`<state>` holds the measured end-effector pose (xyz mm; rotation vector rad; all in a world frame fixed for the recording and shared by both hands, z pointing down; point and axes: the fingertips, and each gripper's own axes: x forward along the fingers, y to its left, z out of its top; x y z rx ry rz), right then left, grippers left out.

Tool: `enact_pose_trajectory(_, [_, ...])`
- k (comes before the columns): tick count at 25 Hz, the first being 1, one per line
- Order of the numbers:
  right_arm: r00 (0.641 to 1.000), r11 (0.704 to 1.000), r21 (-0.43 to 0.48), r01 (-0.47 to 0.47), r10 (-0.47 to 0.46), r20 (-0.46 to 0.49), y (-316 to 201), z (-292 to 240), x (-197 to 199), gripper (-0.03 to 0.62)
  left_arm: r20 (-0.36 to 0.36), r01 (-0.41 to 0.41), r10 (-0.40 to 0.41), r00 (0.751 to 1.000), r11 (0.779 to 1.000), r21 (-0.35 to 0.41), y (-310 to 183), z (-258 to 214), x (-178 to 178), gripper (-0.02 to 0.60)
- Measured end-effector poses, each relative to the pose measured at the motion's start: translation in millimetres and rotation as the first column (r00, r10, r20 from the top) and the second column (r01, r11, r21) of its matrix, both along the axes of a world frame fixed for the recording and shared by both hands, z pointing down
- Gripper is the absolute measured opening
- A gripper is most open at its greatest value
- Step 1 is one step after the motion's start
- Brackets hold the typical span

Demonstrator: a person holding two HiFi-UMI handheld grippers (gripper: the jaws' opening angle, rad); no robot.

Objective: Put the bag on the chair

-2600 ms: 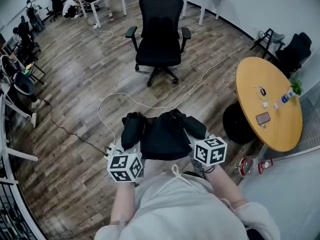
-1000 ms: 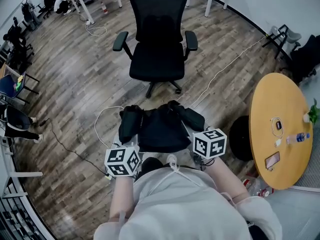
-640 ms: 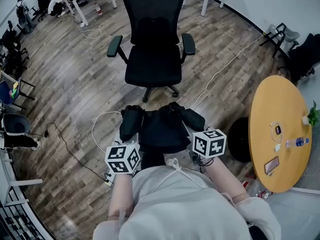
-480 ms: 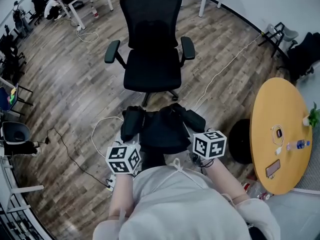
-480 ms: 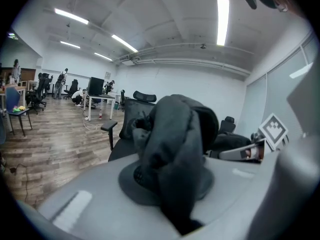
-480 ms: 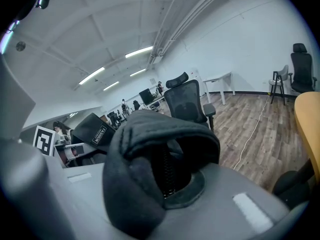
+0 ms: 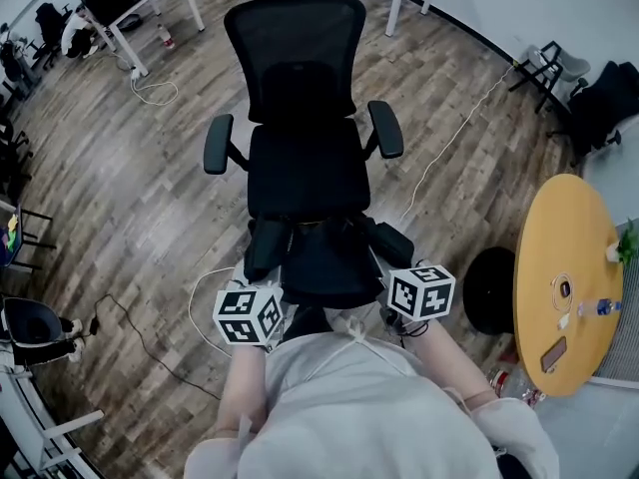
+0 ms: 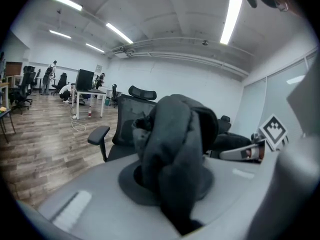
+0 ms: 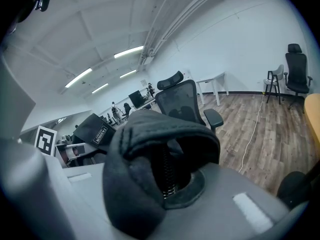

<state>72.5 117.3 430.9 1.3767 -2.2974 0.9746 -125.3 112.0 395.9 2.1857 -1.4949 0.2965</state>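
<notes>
We see left tool (image 8: pixel 169 191) and right tool (image 9: pixel 150 196) each clamped on a padded end of the black bag (image 7: pixel 319 262), which hangs at the chair (image 7: pixel 308 168) seat's front edge; it looks soft and floppy, so gripping both ends suits it.

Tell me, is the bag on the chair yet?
Not yet. Done: the left tongs and right tongs are both shut on the black bag, holding it up. In hand: it hangs at the front edge of the chair. Left: move it over the seat, lower it, let go.

"FASHION" label on the bag (image 9: pixel 94 128)
</notes>
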Motion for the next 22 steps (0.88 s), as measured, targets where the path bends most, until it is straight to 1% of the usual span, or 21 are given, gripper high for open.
enact_pose_trajectory(6, [0.998, 0.998, -0.001, -0.062, 0.062, 0.002, -89.2, -3.2, -42.4, 0.031, -0.001, -0.055, 0.055, 0.998, 0.998, -0.001, -95.9, -3.0, -42.3, 0.028])
enact_pose_trajectory(11, [0.997, 0.997, -0.008, -0.076, 0.076, -0.004, -146.5, -1.5, -65.8, 0.030, -0.008, -0.069, 0.069, 0.998, 0.998, -0.013, -155.9, -0.5, -66.1, 0.028])
enact_pose_trajectory(17, [0.997, 0.997, -0.036, -0.070, 0.069, -0.016, -196.1, 12.0, -72.0, 0.031, -0.013, -0.067, 0.066, 0.998, 0.997, -0.042, -204.5, 14.1, -71.8, 0.028])
enact_pose_trajectory(22, [0.999, 0.996, -0.078, -0.038, 0.037, -0.022, -245.3, 32.0, -71.9, 0.031, -0.002, -0.042, 0.042, 0.999, 0.996, -0.083, -250.6, 34.1, -70.7, 0.028])
